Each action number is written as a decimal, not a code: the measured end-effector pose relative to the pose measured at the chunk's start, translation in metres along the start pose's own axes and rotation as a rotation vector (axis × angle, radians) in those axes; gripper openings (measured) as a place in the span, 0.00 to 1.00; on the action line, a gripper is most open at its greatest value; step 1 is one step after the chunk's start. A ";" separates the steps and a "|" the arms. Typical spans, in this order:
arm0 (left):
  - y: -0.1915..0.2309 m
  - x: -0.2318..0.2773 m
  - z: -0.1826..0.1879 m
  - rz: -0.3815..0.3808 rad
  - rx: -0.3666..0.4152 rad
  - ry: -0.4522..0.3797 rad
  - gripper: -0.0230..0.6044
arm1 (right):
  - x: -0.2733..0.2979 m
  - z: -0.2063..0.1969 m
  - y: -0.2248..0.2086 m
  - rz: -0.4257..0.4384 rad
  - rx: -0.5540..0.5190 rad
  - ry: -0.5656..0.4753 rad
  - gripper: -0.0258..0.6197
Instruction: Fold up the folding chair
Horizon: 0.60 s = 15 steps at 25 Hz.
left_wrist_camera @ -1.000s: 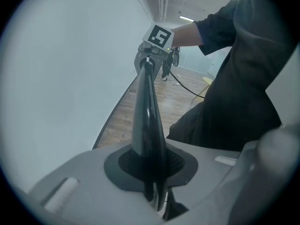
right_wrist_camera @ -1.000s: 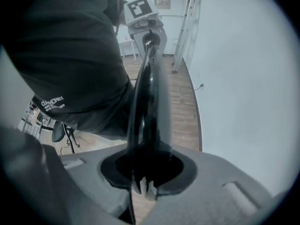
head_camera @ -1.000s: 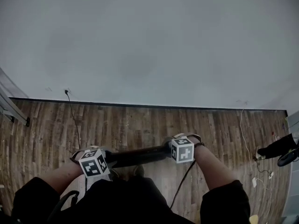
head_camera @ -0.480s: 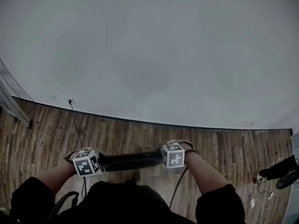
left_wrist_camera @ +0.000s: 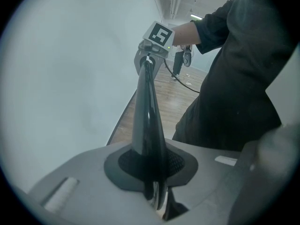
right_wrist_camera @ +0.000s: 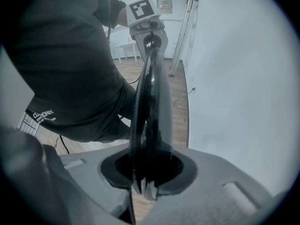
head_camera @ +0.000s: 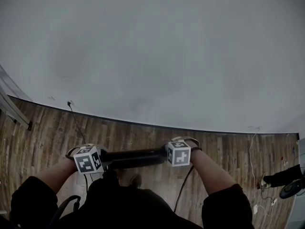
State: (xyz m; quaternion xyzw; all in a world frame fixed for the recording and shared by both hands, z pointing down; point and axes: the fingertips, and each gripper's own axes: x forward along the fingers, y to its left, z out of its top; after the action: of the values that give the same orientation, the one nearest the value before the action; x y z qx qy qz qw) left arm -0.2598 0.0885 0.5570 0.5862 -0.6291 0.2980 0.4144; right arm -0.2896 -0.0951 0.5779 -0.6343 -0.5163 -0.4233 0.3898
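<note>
At the far left of the head view a metal frame (head_camera: pixel 10 109) leans against the white wall (head_camera: pixel 152 56), and a thin cable (head_camera: pixel 76 124) runs from the wall's base across the wooden floor (head_camera: pixel 43 137). The left gripper (head_camera: pixel 95 160) is held low in front of the person's dark clothing, pointing steeply down. Its jaws are nearly together and clamp the thin, glossy black top edge of the chair (head_camera: pixel 136 158); its own view shows the pads pressing on both sides of that edge. The chair's top edge lies level between the two grippers, just in front of the person's body, above the floor and near the wall. The rest of the chair is hidden below the body. At the other end of the edge the right gripper (head_camera: pixel 178 154) also has its jaws nearly closed, gripping the same black edge. Further right a pale cable (head_camera: pixel 249 147) trails over the floor, and a dark object (head_camera: pixel 281 177) lies near the right border.
</note>
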 end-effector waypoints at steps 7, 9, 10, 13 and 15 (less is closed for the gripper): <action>0.047 0.003 0.005 -0.060 0.065 -0.001 0.13 | -0.003 -0.006 -0.032 -0.007 0.083 0.018 0.16; 0.063 0.001 0.003 -0.081 0.087 0.001 0.13 | -0.003 -0.004 -0.043 -0.012 0.113 0.023 0.16; 0.072 0.000 0.002 -0.091 0.099 0.002 0.13 | -0.004 -0.002 -0.049 -0.015 0.129 0.025 0.16; 0.097 -0.005 0.003 -0.117 0.138 0.005 0.13 | -0.005 0.000 -0.067 -0.027 0.175 0.027 0.16; 0.114 -0.006 0.004 -0.128 0.165 0.012 0.13 | -0.005 0.000 -0.078 -0.032 0.202 0.023 0.16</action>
State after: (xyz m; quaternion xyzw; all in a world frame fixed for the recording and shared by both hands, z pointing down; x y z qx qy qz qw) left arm -0.3734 0.1034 0.5621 0.6555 -0.5611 0.3252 0.3868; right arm -0.3673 -0.0836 0.5779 -0.5785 -0.5621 -0.3824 0.4507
